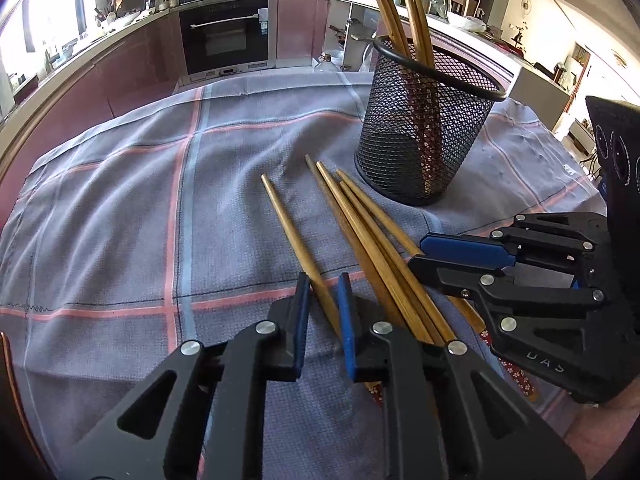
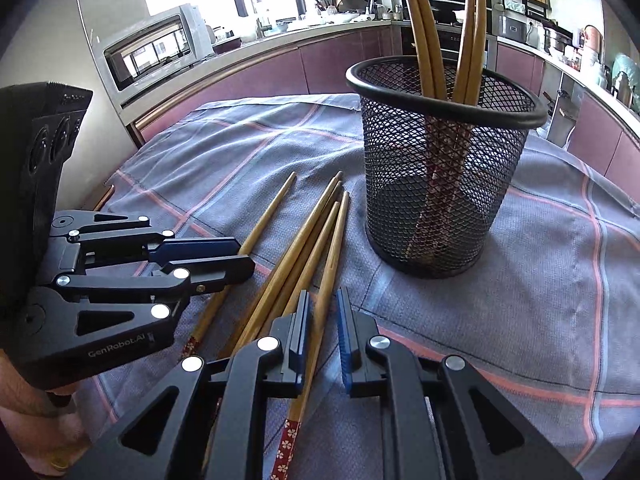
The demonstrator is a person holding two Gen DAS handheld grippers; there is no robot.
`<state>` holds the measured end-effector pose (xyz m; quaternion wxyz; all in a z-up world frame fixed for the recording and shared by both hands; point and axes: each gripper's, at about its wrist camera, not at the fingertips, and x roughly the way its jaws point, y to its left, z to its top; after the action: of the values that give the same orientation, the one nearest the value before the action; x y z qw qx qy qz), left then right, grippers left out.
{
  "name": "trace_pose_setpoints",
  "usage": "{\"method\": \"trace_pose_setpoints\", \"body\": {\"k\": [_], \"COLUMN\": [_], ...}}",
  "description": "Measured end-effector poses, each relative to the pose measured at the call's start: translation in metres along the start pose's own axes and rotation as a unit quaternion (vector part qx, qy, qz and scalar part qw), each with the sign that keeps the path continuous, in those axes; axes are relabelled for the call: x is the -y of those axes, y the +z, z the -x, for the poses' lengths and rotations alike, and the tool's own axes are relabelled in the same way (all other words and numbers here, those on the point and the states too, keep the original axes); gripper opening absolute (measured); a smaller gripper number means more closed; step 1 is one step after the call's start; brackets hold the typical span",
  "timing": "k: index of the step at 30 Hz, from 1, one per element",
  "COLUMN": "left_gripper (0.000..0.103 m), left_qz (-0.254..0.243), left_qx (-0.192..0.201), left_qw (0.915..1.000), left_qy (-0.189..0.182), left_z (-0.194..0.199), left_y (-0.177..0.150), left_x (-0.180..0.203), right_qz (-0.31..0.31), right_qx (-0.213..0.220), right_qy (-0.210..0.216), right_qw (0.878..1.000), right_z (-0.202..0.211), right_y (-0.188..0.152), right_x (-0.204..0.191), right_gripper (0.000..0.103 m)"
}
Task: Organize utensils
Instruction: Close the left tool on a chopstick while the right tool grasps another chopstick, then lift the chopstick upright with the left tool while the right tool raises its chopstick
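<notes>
1. Working just in front of the cup (image 2: 444,168), you have both grippers down low over the loose chopsticks (image 1: 372,236) on the cloth (image 1: 120,208).
2. Your left gripper (image 1: 325,304) has its pads nearly together around a single chopstick (image 1: 292,236) — the one lying apart from the rest, farther from the cup. Whether the pads already press on it, you cannot tell from these views; they sit close on either side.
3. Your right gripper (image 2: 324,320) also has a narrow gap, with one chopstick (image 2: 326,280) from the bundle running between its pads. It looks gripped, near the thick end.
4. Holding near the thick, patterned ends probably makes sense: the thin tips point toward the cup, so a lift and tilt would drop the thick end in first.
5. Four chopsticks already stand in the cup, leaning on its rim — five lie beside it, so the job seems roughly half done.
6. Watch the bundle: its sticks touch each other, and lifting one could drag a neighbour.
</notes>
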<state>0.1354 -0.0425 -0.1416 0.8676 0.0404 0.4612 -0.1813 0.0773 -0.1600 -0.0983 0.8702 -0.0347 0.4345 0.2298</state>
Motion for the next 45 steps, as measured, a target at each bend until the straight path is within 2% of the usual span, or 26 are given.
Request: {"method": "trace_pose_setpoints", "body": {"k": [6,13,20,25,35,42,45], "left_gripper": [0.016,0.019,0.010,0.007,0.007,0.007,0.007], "left_qz": [0.012,0.019,0.027,0.035,0.041,0.039,0.039], "left_qx": [0.002,-0.003,0.005,0.010,0.048,0.094,0.117], "left_qw": [0.9999,0.9997,0.9992,0.9990,0.9979,0.9932,0.9906], "left_qy": [0.006,0.012,0.029,0.026,-0.015,-0.056,-0.059], "left_z": [-0.001,-0.008,-0.007,-0.001,0.043,0.088,0.108], "left_y": [0.005,0.013,0.012,0.009,0.008,0.012,0.014], "left_x": [-0.006,-0.012,-0.007,-0.008,-0.012,-0.013,-0.012], "right_qz": [0.003,-0.021,-0.021,-0.018,-0.025,-0.030,-0.031], "right_qx": [-0.003,0.000,0.017,0.034,0.078,0.118,0.135], "right_qy": [0.004,0.023,0.040,0.052,0.072,0.075,0.076], "right_qw": [1.000,1.000,0.999,0.998,0.994,0.990,0.988], "right_z": [-0.001,0.003,0.019,0.034,0.067,0.095,0.105], "right_y": [0.002,0.000,0.001,0.001,0.003,0.009,0.013], "right_x": [0.000,0.008,0.011,0.014,0.018,0.024,0.026], "right_gripper": [0.008,0.006,0.005,0.005,0.005,0.005,0.005]}}
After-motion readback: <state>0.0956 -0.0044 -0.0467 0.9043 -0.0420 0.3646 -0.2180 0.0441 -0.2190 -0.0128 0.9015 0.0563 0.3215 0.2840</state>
